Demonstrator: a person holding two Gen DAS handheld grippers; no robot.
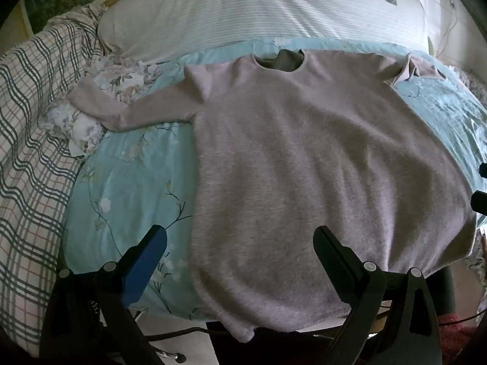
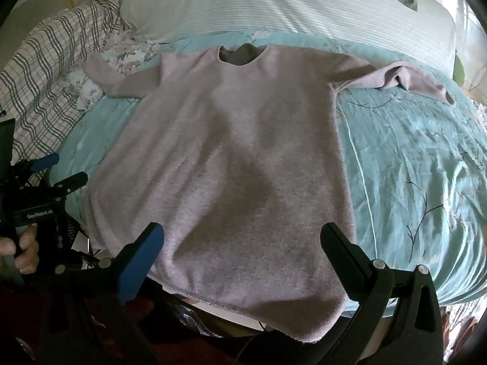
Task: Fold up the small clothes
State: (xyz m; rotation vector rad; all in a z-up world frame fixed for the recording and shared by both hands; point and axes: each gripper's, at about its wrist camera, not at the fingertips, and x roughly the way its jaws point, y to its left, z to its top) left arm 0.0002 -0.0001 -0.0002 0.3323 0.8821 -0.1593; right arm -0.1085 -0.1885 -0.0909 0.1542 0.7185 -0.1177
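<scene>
Both grippers are spread wide with nothing in them: the left gripper (image 1: 240, 243) hangs over the near left corner of the pink sweater (image 1: 304, 167), the right gripper (image 2: 243, 240) over its near hem. The sweater lies flat on the teal floral bedspread (image 2: 411, 167), running lengthwise from the hem to its neckline, which is farthest from both. Its hem droops off the bed edge, so the underside's hidden, and the crumpled right sleeve (image 2: 408, 83) is hard to read.

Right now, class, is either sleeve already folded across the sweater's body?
No: both sleeves of the sweater lie outward on the bedspread.
</scene>
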